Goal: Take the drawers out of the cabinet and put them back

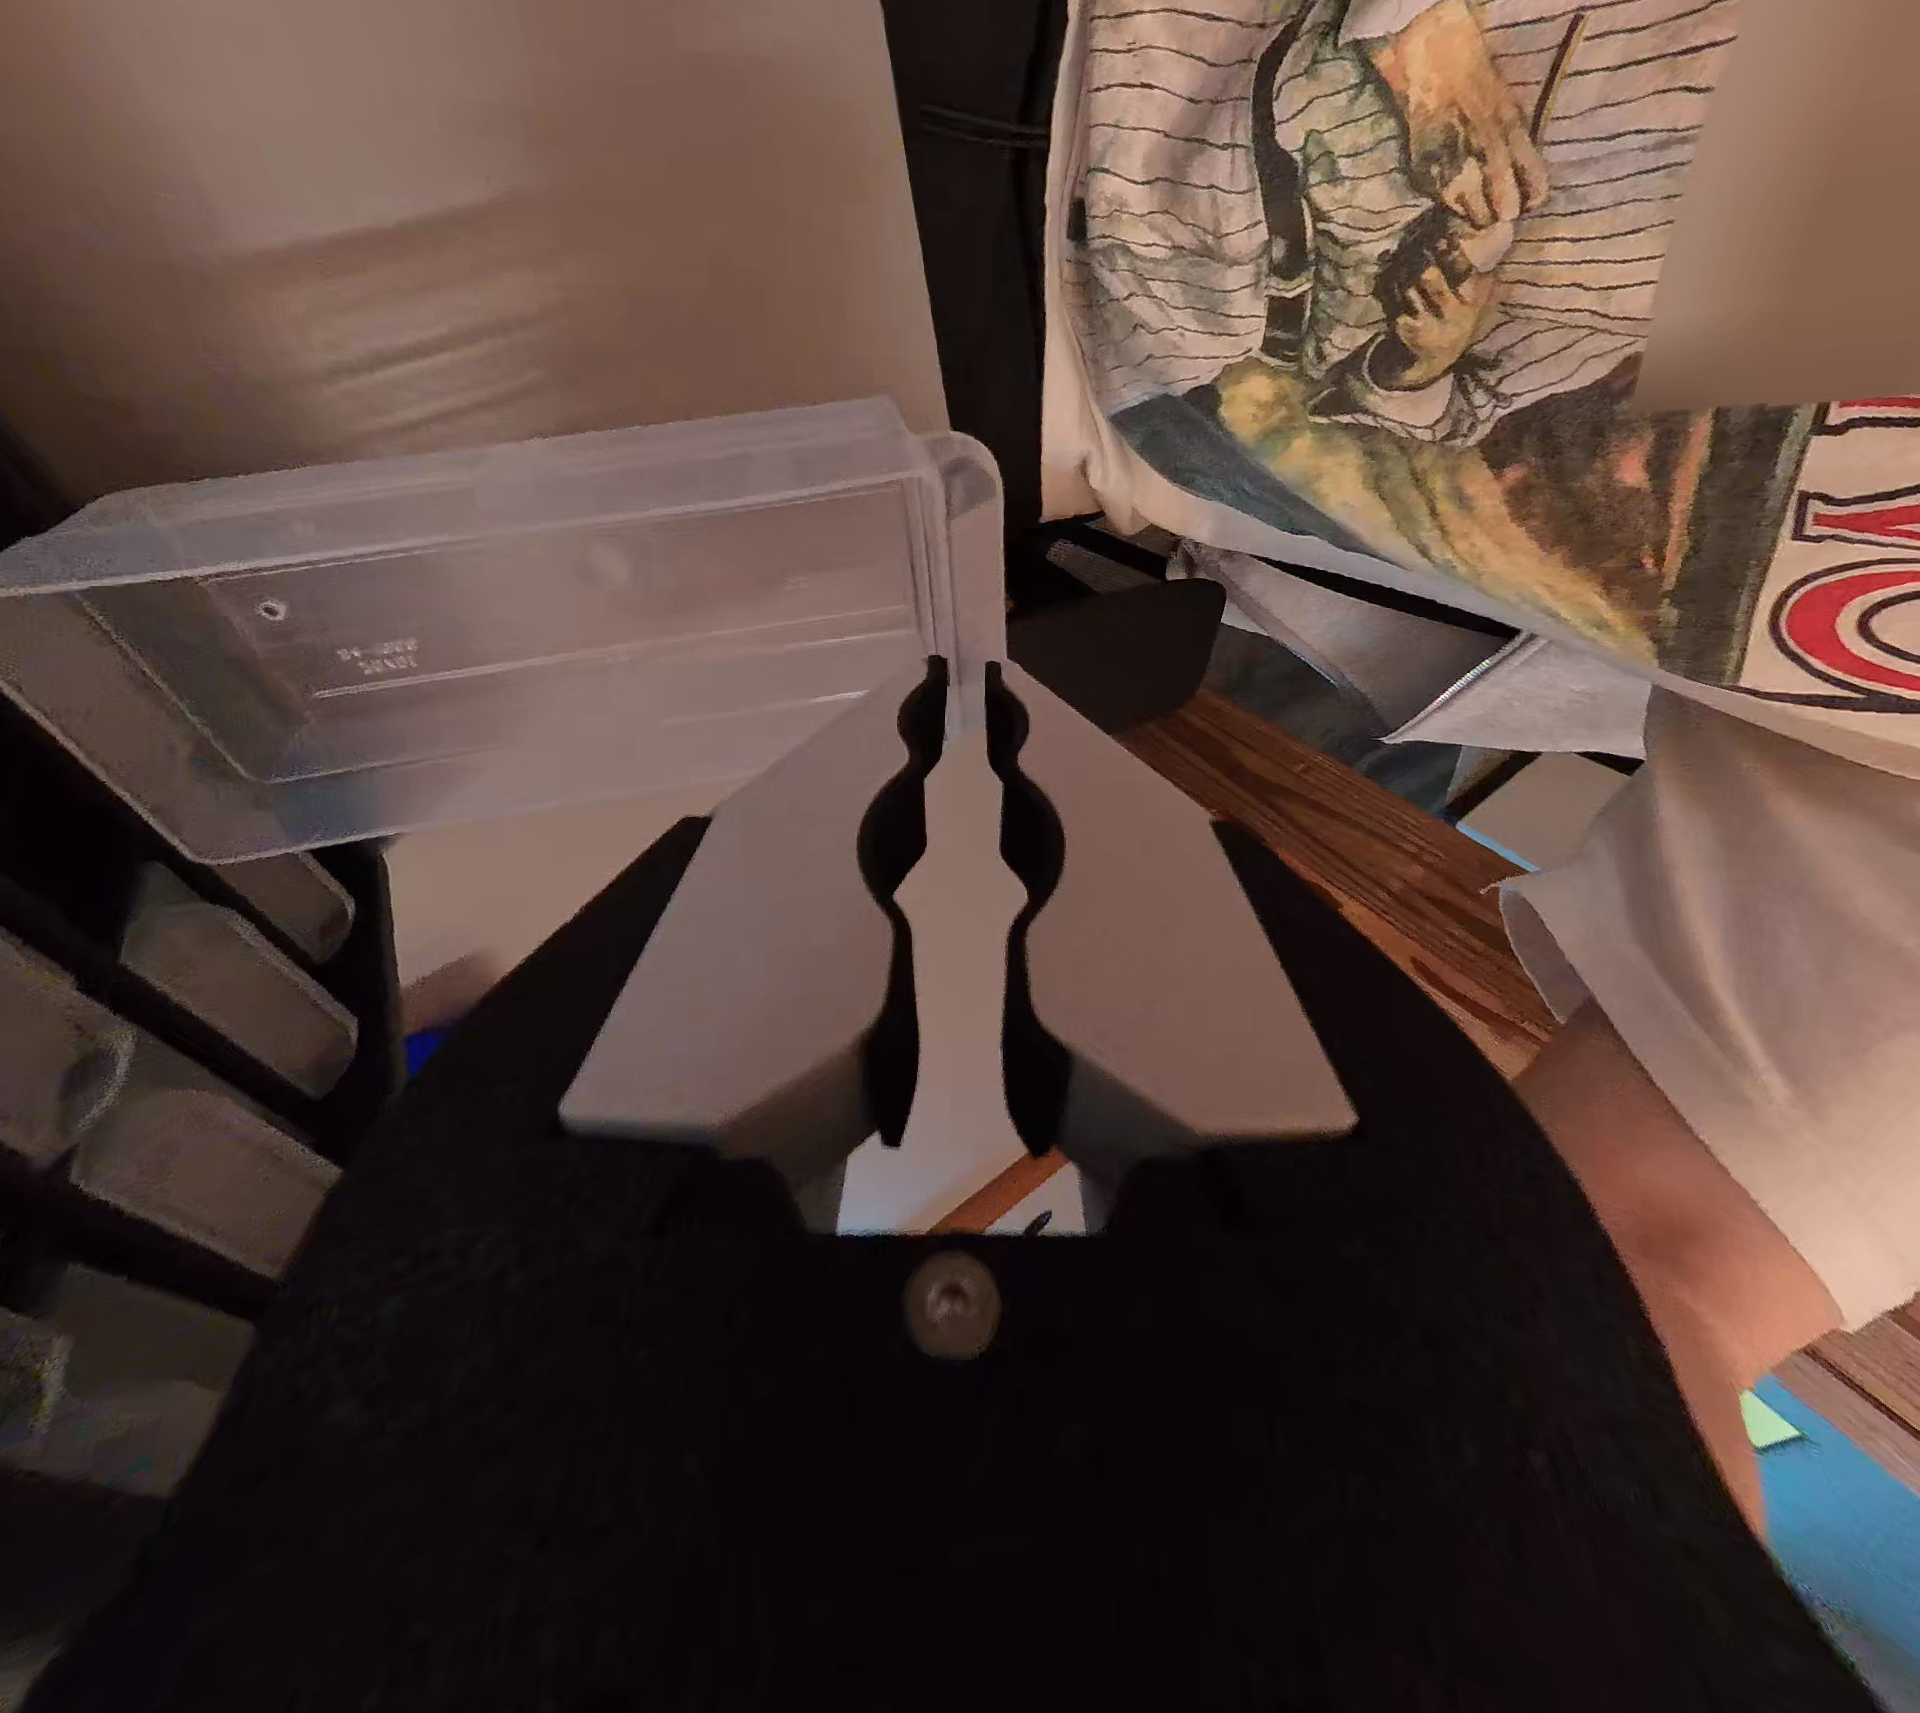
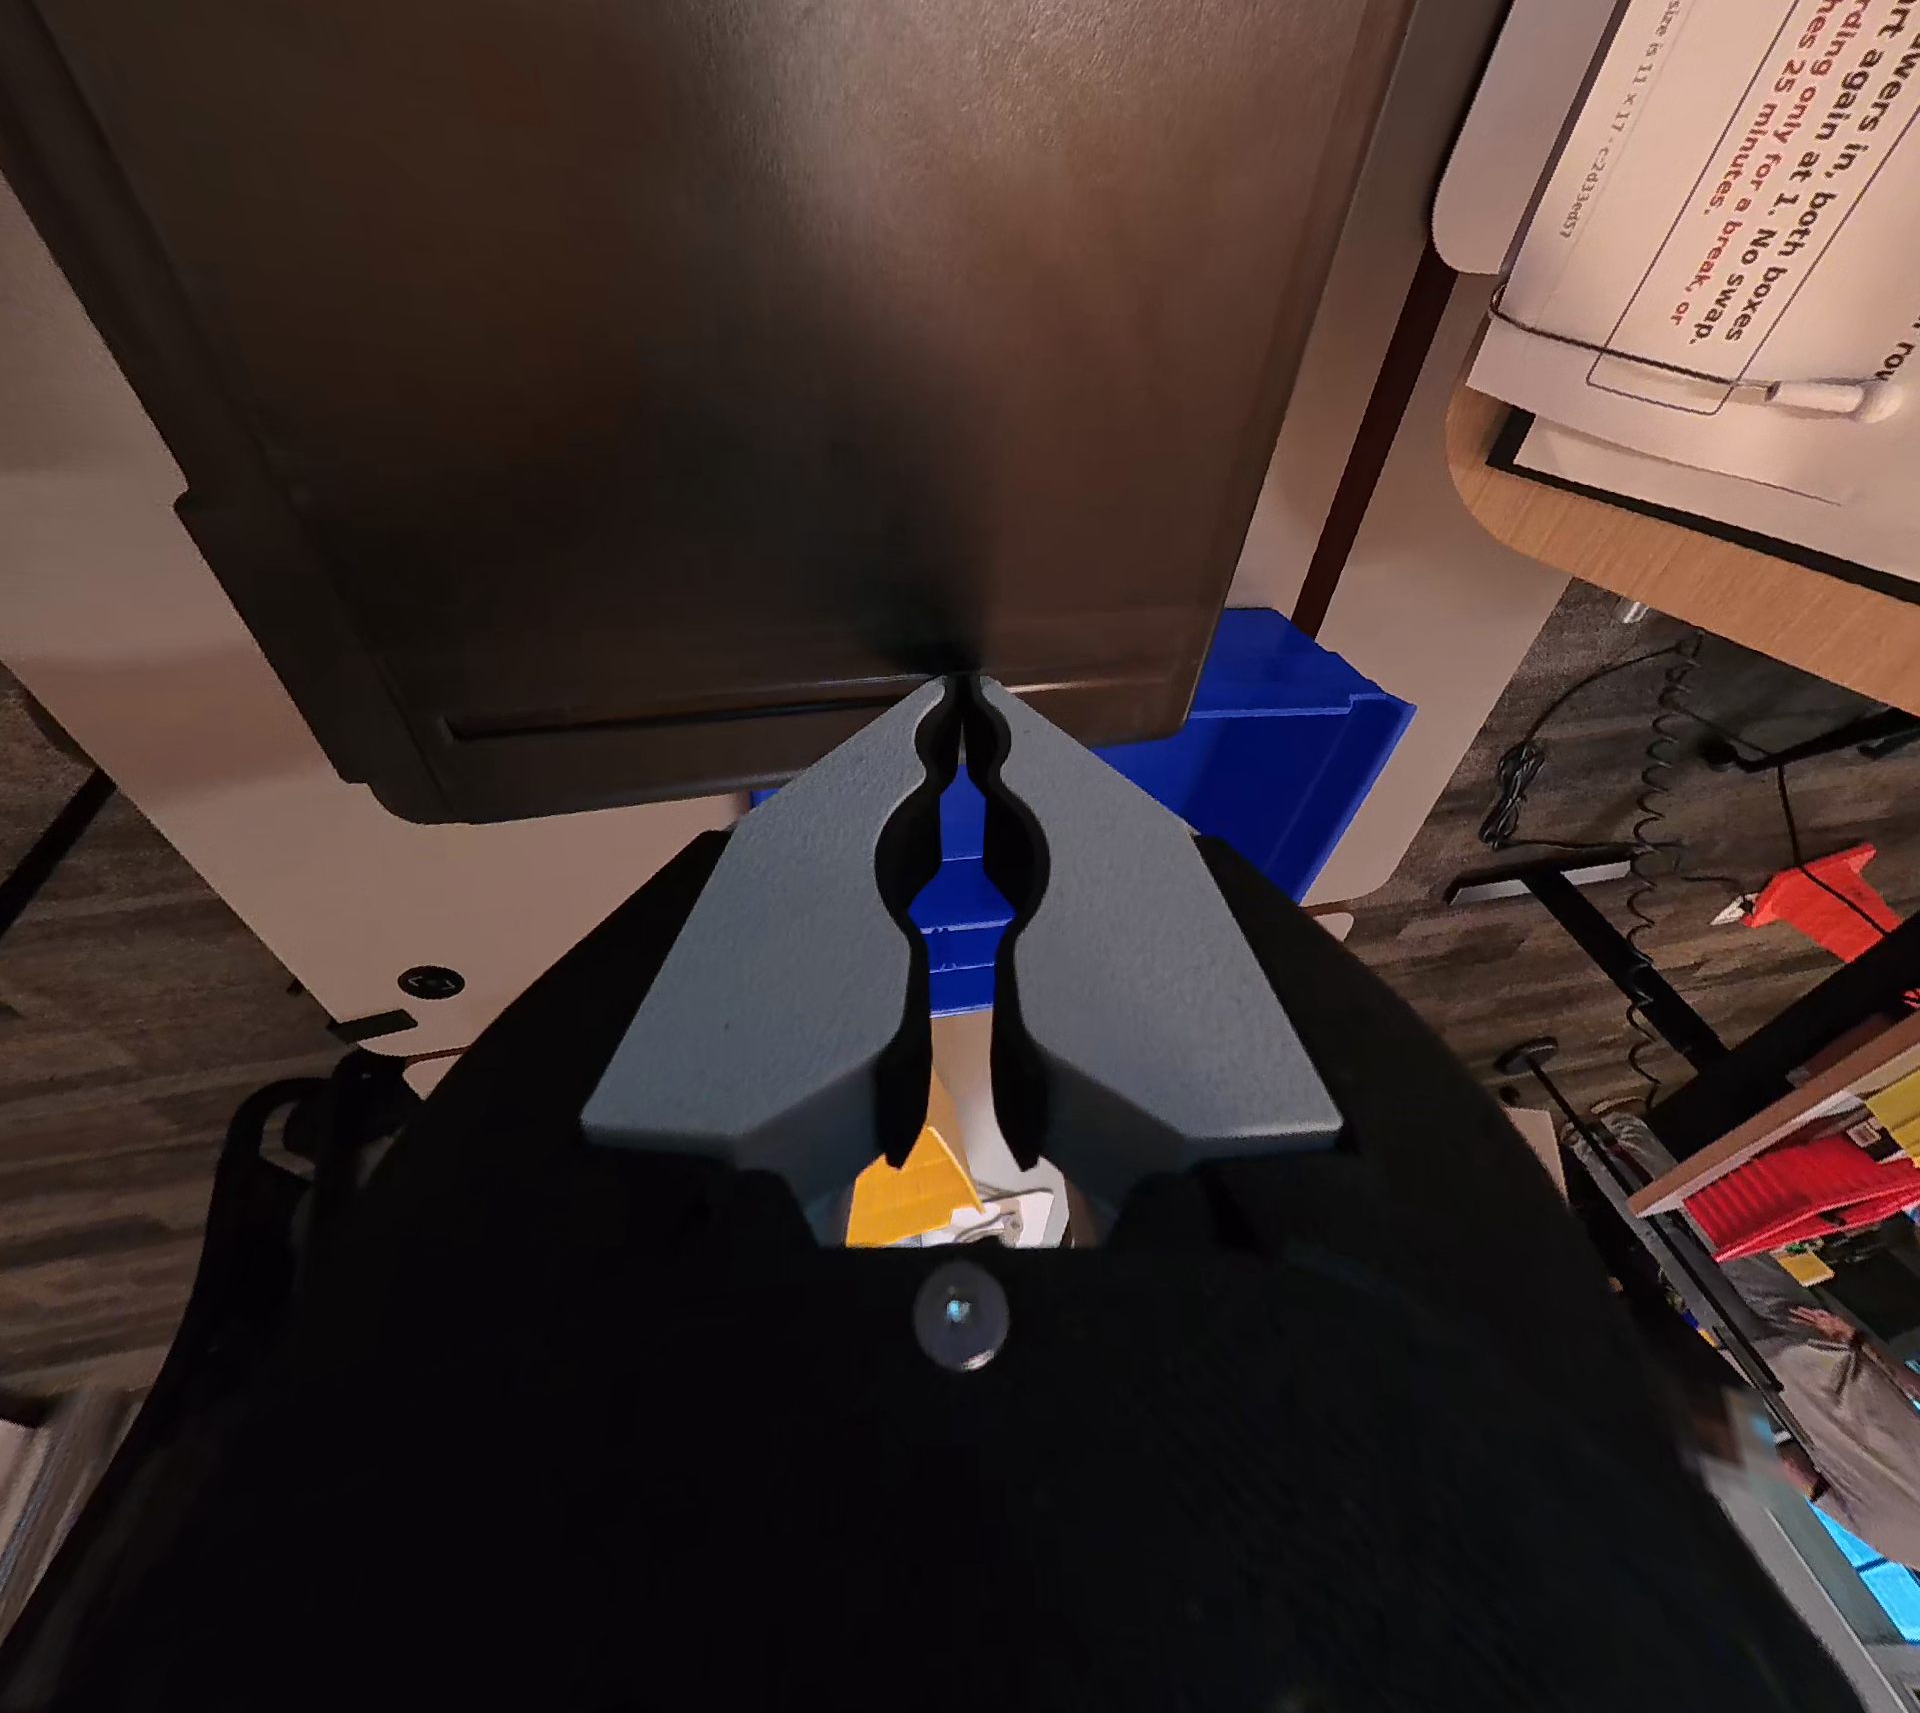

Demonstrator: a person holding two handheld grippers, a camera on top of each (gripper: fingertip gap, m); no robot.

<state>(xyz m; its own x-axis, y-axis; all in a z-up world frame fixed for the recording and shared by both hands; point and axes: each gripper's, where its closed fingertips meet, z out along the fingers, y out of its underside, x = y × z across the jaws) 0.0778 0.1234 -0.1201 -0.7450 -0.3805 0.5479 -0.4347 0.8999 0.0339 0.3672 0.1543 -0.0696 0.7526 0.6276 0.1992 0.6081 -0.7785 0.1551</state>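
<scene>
My left gripper (image 1: 964, 687) is shut on the front lip of a clear plastic drawer (image 1: 520, 603). It holds the drawer in the air, out of the cabinet, with its body stretching to the left. The black cabinet (image 1: 156, 1040) shows at the lower left with several grey translucent drawers in their slots. In the right wrist view my right gripper (image 2: 961, 692) is shut on the near edge of the cabinet's black outer panel (image 2: 727, 261), which fills the upper view.
A person in a printed white shirt (image 1: 1403, 209) stands close on the right, forearm (image 1: 1683, 1227) over a wooden table edge (image 1: 1351, 853). A blue bin (image 2: 1278, 749) sits under the cabinet. A printed sheet (image 2: 1714, 105) lies at the right, with cables on the floor (image 2: 1662, 832).
</scene>
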